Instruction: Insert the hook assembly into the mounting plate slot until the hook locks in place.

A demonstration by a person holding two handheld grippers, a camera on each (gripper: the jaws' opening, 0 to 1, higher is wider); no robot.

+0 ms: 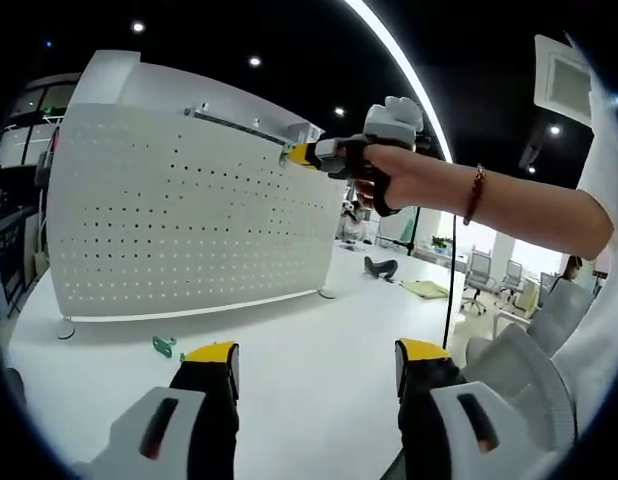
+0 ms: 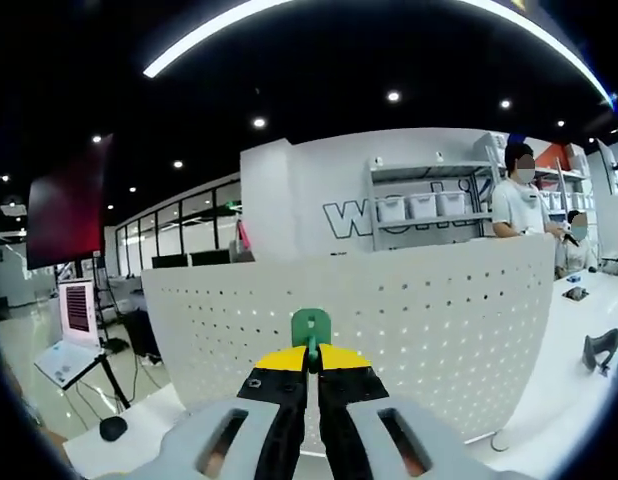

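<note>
This is a large open-plan office or showroom used as a test space. A dark ceiling carries round spotlights and a long curved light strip. Grey swivel office chairs stand beside desks in the background. Glass-walled rooms line one side, and white metal shelving with plastic storage bins stands against a wall with large lettering. A white perforated pegboard panel stands on a white surface.

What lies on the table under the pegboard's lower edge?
A small green hook lies on the table before the pegboard. The left tongs, open, cover the nearer tabletop.
</note>
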